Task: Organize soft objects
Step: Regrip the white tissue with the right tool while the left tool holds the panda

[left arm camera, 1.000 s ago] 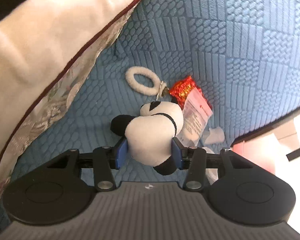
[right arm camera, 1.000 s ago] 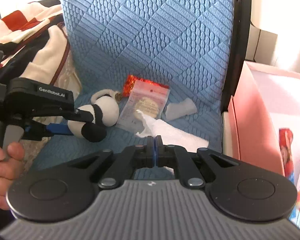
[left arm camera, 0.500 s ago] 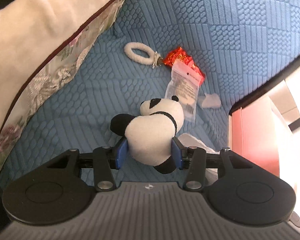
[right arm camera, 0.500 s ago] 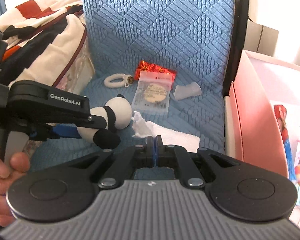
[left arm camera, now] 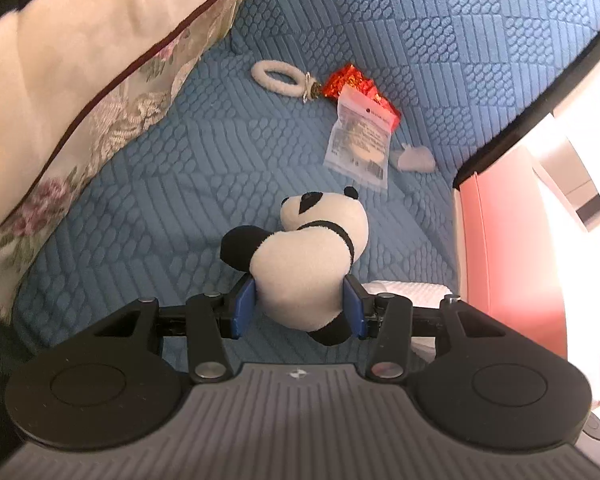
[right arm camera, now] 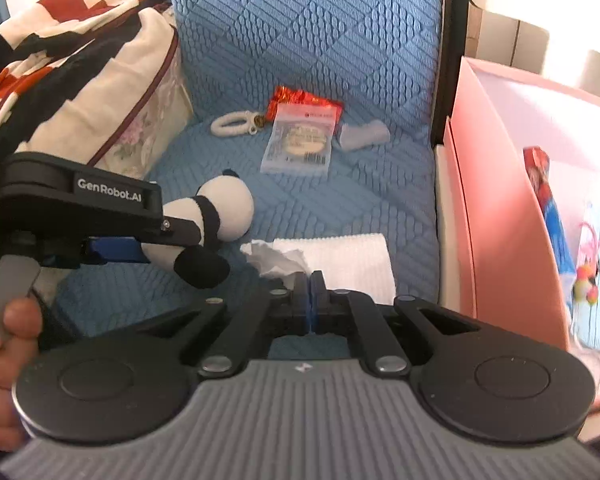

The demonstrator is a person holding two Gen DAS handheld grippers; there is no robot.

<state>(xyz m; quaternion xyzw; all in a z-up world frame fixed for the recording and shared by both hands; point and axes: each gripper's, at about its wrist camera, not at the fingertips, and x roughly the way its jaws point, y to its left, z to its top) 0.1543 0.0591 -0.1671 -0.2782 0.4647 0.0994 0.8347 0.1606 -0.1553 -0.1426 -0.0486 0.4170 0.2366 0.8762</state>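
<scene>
We see a blue quilted seat (left arm camera: 204, 184) filling most of both views, its backrest rising across the top. A big cushion (left arm camera: 80, 80) with a dark red piped edge and flower print takes the upper left of the left wrist view; in the right wrist view it sits at the upper left under a red, black and white cloth (right arm camera: 60, 28). A pink box (right arm camera: 512, 216) stands along the right edge of both views, just beside the seat.

Low in the centre of the left wrist view, our left gripper (left arm camera: 298, 306) pinches the panda (left arm camera: 304, 272) by its white body, a blue pad pressed into each side. Its head points up the frame and one black limb sticks out to the left. In the right wrist view the panda hangs clear above the seat at left centre, and a hand (right arm camera: 4, 356) holds the gripper's handle at the lower left.

Our right gripper (right arm camera: 310, 300) has its jaws pressed together with nothing between them, just below a white towel (right arm camera: 340, 260) lying on the seat.

Near the backrest lie a clear packet (left arm camera: 358, 140), a red wrapper (left arm camera: 356, 84) partly under it, a white fluffy ring (left arm camera: 278, 78) and a small pale scrap (left arm camera: 416, 158).
</scene>
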